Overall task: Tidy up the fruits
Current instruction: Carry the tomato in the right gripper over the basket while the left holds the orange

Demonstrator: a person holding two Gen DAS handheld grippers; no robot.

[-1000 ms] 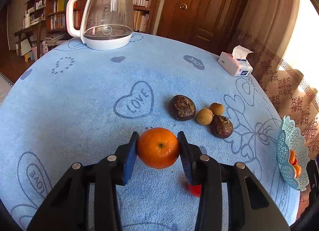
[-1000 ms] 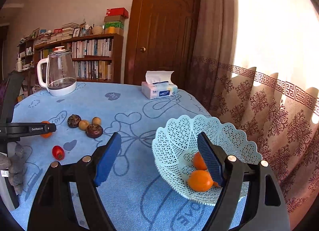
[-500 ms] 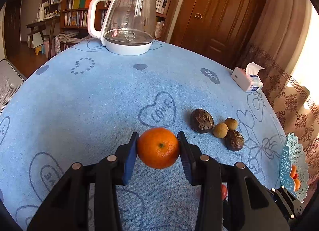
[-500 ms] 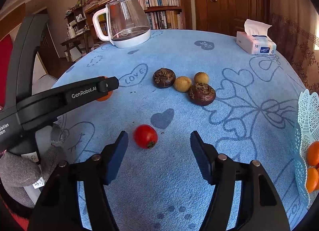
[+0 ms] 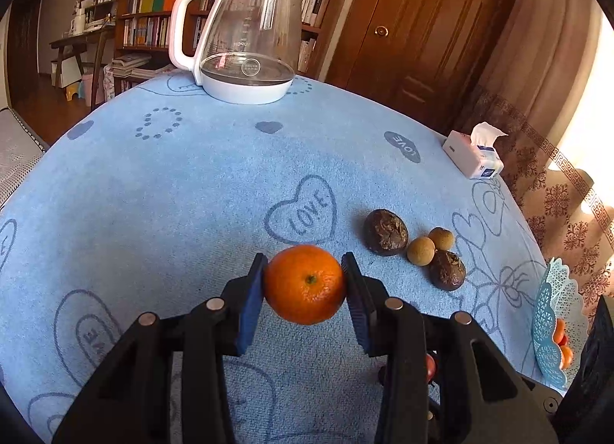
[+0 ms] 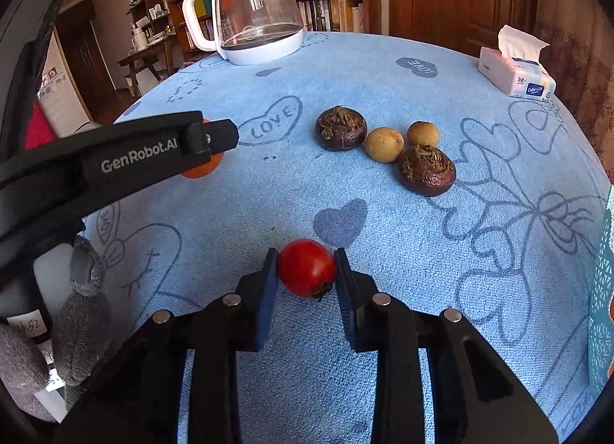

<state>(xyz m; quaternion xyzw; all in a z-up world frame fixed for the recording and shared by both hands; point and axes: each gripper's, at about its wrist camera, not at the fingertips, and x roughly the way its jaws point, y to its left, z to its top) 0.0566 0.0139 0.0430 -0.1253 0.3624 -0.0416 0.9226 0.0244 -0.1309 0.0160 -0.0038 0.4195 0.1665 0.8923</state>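
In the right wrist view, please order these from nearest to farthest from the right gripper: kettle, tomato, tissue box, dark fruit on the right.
1. Tomato, between the right gripper's pads.
2. Dark fruit, ahead, to the right.
3. Tissue box, far right edge.
4. Kettle, far back, left of centre.

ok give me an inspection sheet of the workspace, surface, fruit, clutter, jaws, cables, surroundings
surface: round table under a blue cloth printed with hearts.
job's things: orange held off the cloth; red tomato on the cloth; two dark wrinkled fruits and two small tan ones clustered; lattice basket at the table edge, orange fruit inside.
clutter: glass kettle, tissue box.
grippers: left gripper jaws clamp the orange; right gripper jaws have just been closing, now on the tomato.
cables: nothing seen.
surroundings: bookshelf, wooden door, curtain.
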